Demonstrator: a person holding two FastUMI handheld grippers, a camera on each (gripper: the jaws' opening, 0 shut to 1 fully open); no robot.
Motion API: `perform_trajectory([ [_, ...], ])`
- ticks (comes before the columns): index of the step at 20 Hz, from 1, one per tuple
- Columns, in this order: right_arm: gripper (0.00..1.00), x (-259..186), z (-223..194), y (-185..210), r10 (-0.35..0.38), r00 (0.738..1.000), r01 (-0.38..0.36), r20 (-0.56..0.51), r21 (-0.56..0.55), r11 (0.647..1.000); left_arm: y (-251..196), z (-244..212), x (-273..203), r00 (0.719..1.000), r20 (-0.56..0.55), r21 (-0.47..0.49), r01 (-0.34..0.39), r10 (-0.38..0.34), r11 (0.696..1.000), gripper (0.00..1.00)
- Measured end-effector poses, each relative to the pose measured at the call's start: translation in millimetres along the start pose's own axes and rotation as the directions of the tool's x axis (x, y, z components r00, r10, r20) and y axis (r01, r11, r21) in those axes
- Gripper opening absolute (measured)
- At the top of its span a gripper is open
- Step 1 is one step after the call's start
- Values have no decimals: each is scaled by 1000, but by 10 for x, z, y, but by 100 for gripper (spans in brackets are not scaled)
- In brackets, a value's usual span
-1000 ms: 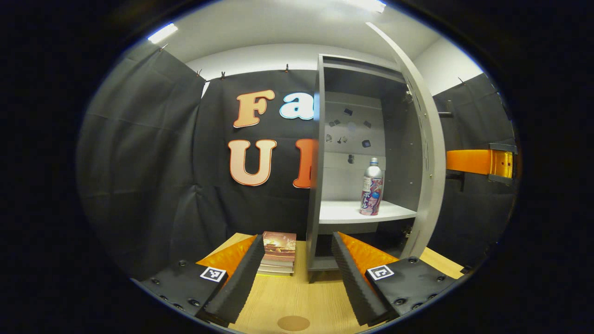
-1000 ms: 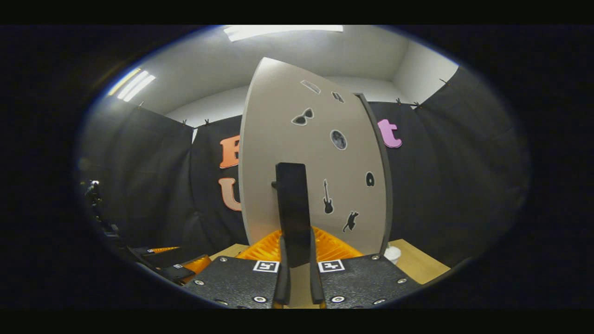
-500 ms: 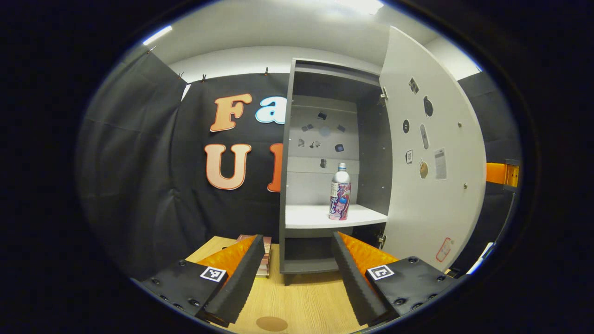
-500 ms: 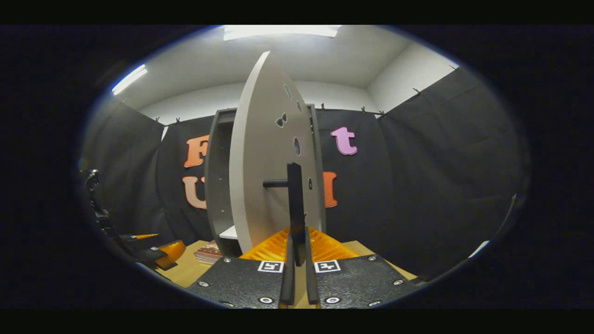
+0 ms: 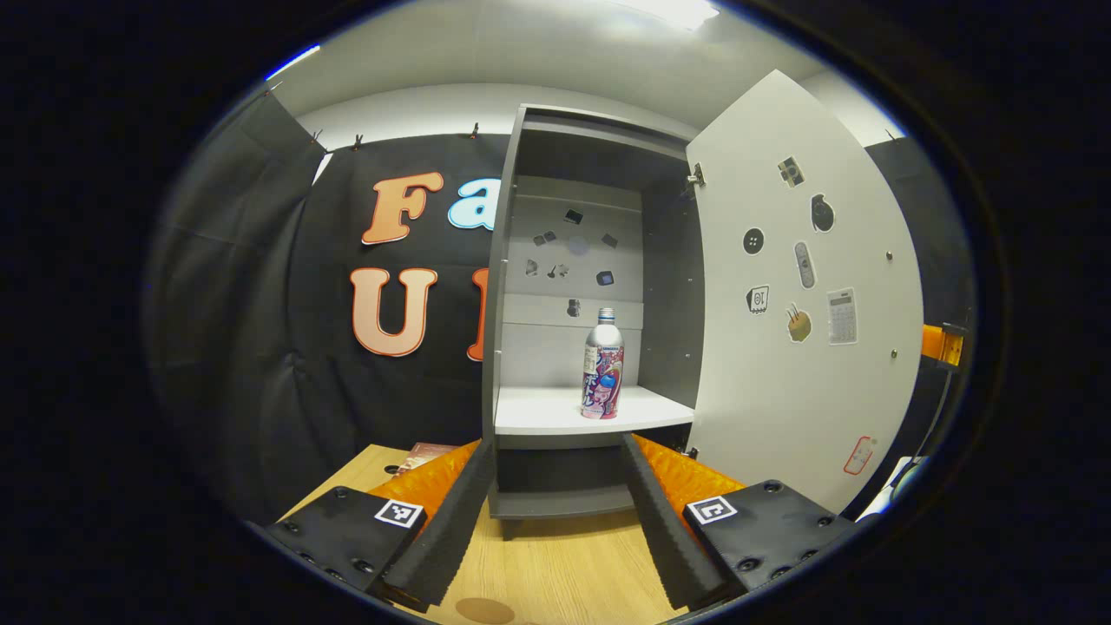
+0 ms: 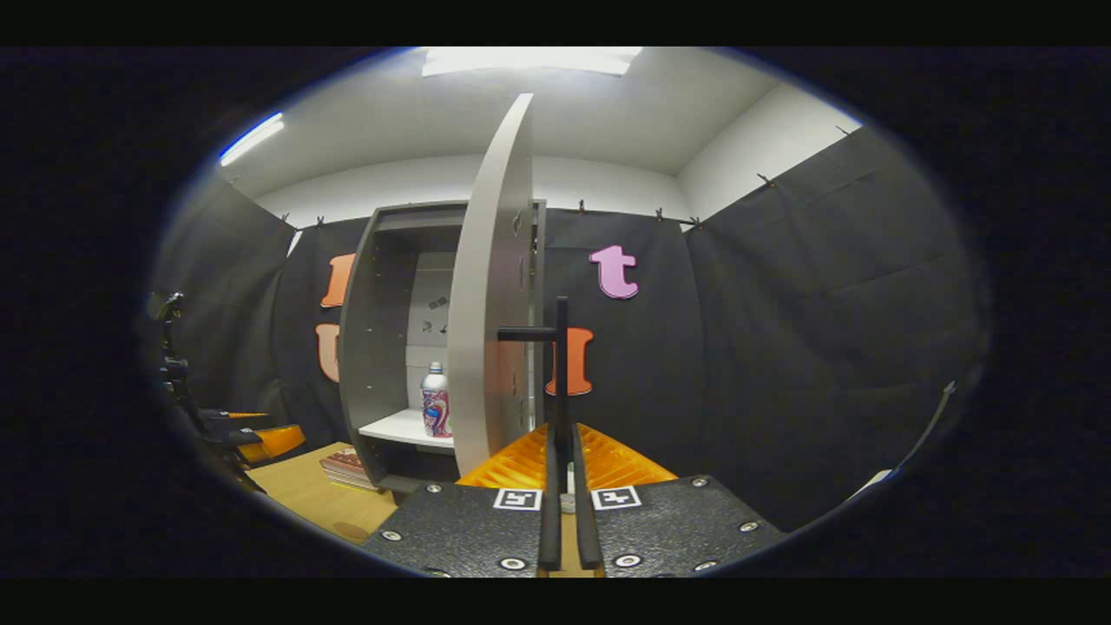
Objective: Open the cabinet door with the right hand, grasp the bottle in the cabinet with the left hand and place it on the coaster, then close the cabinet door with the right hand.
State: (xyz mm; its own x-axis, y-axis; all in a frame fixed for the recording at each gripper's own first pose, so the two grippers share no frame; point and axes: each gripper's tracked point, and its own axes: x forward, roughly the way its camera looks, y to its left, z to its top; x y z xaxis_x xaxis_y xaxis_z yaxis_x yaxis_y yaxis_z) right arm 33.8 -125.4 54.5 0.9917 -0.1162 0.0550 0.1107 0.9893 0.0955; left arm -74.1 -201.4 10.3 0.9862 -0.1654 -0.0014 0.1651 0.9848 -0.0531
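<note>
With the cabinet door [image 5: 807,330] swung wide and the right gripper [image 6: 562,486] clamped narrow on the door handle [image 6: 560,382], the main risk I judge is the door drifting back across the opening if that grip is let go too soon, which would block the left gripper [image 5: 555,512] on its reach. A second risk is knocking over the tall, narrow bottle [image 5: 602,364] should the left gripper's wide-spread, empty fingers come in off-centre. The cabinet [image 5: 512,286] holds only the bottle, upright on its white shelf [image 5: 538,412] toward the right; the coaster [image 5: 484,610] lies on the table [image 5: 564,564] below the left gripper.
</note>
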Motion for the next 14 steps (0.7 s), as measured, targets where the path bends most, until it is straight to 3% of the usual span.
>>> perform_trajectory([
  [2,12,-37,-2,-30,1,1000,-1,-4,-8,1000,-19,1,26,1000,-2,8,11,-11,1000,95],
  [3,10,-33,10,-70,-6,1000,6,0,-21,1000,-38,-9,29,1000,-3,7,14,-14,1000,95],
  [4,26,-48,14,-115,-22,1000,23,1,-30,999,-57,6,26,1000,-2,3,18,-18,1000,96],
  [5,26,-39,1,-162,-43,999,43,0,-35,998,-68,-1,29,1000,-2,-1,22,-22,1000,96],
  [6,36,-56,-6,-216,-68,998,68,-3,-40,997,-90,-14,37,1000,-4,-4,26,-26,1000,95],
  [10,39,-189,-63,-265,-117,992,114,-44,-53,992,-185,-1,39,999,-6,-13,44,-45,999,96],
  [11,48,-219,-46,-262,-120,992,117,-39,-65,991,-212,17,34,999,-3,-10,46,-46,999,96],
  [14,53,-257,45,-294,-131,991,130,-4,-122,984,-246,55,14,999,8,0,43,-43,999,95],
])
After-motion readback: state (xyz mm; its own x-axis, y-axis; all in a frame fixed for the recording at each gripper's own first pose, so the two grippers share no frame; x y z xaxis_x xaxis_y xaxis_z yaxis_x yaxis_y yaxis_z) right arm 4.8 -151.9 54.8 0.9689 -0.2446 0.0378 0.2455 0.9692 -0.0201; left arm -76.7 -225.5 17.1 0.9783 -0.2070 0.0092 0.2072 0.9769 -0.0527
